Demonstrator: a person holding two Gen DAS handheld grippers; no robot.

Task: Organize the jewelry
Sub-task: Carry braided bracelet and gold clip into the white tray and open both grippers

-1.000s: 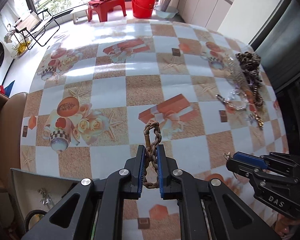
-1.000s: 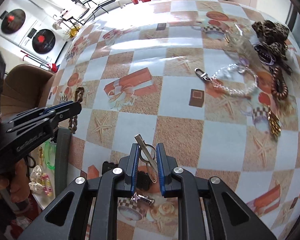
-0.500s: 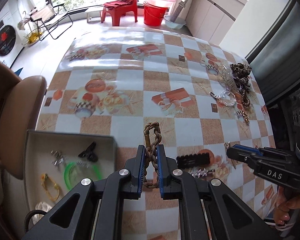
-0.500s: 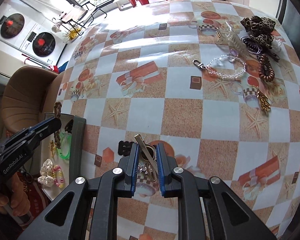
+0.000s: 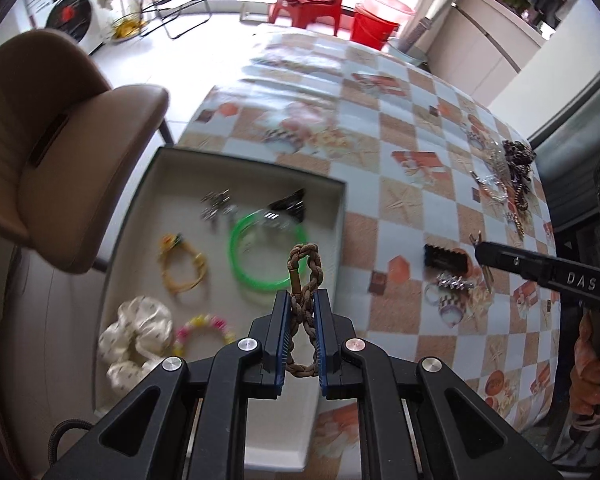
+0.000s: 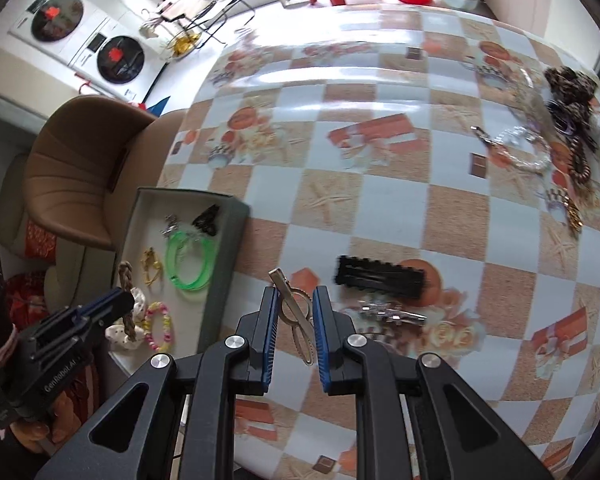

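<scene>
My left gripper is shut on a brown braided bracelet and holds it above the grey jewelry tray at the table's left edge. The tray holds a green bangle, a yellow hair tie, a white scrunchie, a bead bracelet and small clips. My right gripper is shut on a silver hair clip above the table, just right of the tray. A black comb clip and a silver clip lie beyond it.
More jewelry lies at the table's far right: a crystal bracelet, a leopard scrunchie, a brown spiral tie and a gold chain. A brown chair stands left of the tray.
Both grippers have moved left toward the tray, each still holding its piece. The left gripper with the braided bracelet is now over the tray.
</scene>
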